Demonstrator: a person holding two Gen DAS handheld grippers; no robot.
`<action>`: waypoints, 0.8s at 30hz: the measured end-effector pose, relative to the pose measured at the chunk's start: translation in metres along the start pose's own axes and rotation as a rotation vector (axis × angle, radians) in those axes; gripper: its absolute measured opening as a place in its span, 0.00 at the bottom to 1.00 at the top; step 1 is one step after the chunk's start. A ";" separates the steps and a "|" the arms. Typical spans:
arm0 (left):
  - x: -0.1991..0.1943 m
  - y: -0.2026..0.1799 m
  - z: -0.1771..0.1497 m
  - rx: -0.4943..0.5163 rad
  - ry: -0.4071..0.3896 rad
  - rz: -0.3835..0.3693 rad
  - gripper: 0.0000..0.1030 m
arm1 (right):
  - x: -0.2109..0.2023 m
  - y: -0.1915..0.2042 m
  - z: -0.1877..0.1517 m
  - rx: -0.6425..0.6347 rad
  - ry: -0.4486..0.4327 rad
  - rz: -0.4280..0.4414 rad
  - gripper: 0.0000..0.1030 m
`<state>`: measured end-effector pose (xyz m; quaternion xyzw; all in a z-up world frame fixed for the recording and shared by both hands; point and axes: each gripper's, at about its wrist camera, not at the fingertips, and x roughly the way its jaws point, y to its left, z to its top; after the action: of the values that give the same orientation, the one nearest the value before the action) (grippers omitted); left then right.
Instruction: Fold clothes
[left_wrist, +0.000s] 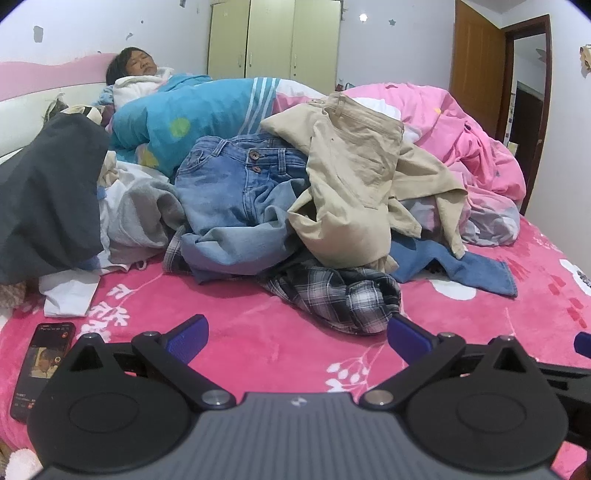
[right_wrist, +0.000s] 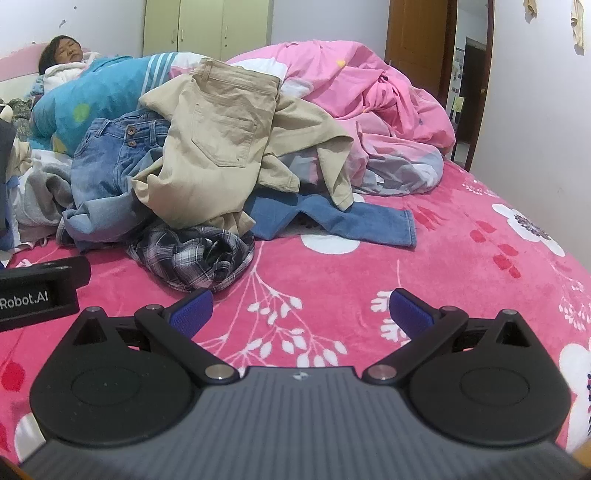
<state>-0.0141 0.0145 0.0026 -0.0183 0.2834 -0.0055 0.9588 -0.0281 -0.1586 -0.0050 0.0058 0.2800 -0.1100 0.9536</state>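
Clothes pile (left_wrist: 295, 206): sitting in a heap mid-bed, waiting to be folded.
Tan pants (right_wrist: 218, 136): lying on top, so they are looking easiest to take first.
Blue jeans (left_wrist: 236, 184): poking out underneath.
Left gripper (left_wrist: 295, 334): hanging wide open, holding nothing, pointing at the pile.
Right gripper (right_wrist: 299, 312): also gaping, holding nothing.
Pink blanket (right_wrist: 424, 280): giving flat room for folding.
Person (left_wrist: 147, 79): lying behind the pile.

Both wrist cameras sit low over the bed (left_wrist: 258, 343), facing the nearby clothes pile (left_wrist: 295, 206); the right view looks from further right.
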 end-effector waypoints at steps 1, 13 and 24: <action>0.000 0.000 0.000 0.000 0.000 -0.001 1.00 | 0.000 0.000 0.000 0.001 0.001 0.002 0.99; -0.001 0.000 -0.001 -0.002 -0.003 0.001 1.00 | -0.001 0.001 0.000 0.002 -0.004 0.013 0.99; 0.001 0.001 -0.001 0.002 0.001 -0.003 1.00 | -0.001 0.002 -0.005 0.002 -0.011 0.012 0.99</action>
<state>-0.0137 0.0150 0.0010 -0.0180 0.2837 -0.0072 0.9587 -0.0312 -0.1560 -0.0091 0.0080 0.2748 -0.1047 0.9558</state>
